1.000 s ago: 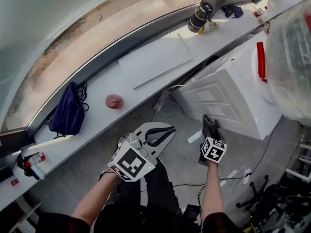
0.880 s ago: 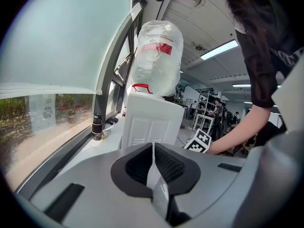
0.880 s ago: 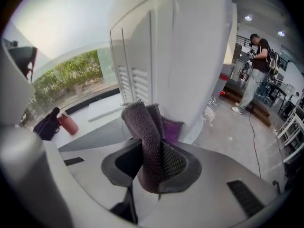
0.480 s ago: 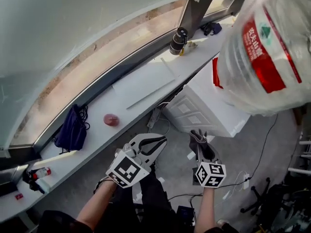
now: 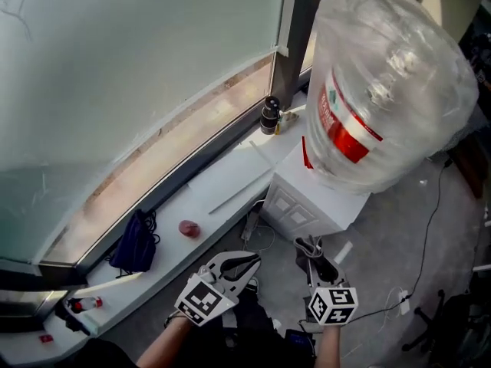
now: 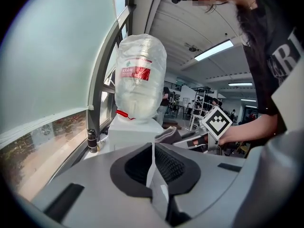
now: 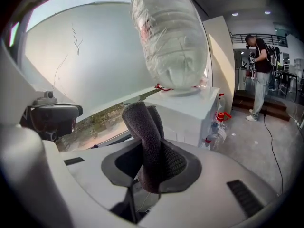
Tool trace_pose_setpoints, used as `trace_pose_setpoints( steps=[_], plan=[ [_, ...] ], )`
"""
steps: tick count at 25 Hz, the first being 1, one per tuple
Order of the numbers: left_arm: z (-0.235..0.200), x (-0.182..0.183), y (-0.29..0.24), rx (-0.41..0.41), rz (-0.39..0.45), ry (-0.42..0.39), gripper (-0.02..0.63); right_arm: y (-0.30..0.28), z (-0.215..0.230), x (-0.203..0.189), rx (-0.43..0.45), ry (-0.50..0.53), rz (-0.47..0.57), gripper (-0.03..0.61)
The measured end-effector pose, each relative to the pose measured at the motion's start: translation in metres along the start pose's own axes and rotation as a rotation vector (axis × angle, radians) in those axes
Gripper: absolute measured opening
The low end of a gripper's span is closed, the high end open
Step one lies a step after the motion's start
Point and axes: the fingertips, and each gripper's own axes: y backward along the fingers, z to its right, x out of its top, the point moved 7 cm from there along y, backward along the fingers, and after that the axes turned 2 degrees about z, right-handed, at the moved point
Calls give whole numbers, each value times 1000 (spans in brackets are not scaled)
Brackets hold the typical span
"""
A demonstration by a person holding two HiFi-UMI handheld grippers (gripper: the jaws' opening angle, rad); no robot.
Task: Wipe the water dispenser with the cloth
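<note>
The white water dispenser stands on the floor against the window sill, with a big clear bottle with a red label on top. It also shows ahead in the left gripper view and in the right gripper view. My right gripper is shut on a grey cloth, which sticks up between the jaws, short of the dispenser's front. My left gripper hangs beside it, jaws shut with nothing between them. The cloth shows to the right in the left gripper view.
A white window sill runs left of the dispenser and bears a dark blue bag, a red round thing and a dark cylinder. A power strip and cables lie on the floor. A person stands far off.
The head view has swung so that the dispenser and its whole bottle now fill the upper right. Both grippers sit lower in the frame. The cloth stays in the right gripper.
</note>
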Motion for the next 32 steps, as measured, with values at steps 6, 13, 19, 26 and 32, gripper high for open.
trace_pose_setpoints(
  steps=[6, 13, 19, 26, 32],
  plan=[
    [16, 17, 38, -17, -2, 21, 20, 32, -16, 24, -17, 16, 58, 101],
    [1, 45, 93, -11, 49, -78, 20, 72, -70, 32, -53, -29, 136, 101],
    [5, 37, 149, -56, 71, -109, 20, 108, -134, 11, -95, -120, 202, 101],
    [29, 7, 209, -133, 62, -104, 20, 154, -199, -25, -142, -184, 253, 101],
    [50, 6, 232, -199, 92, -130, 20, 189, -229, -42, -170, -219, 297, 101]
  ],
)
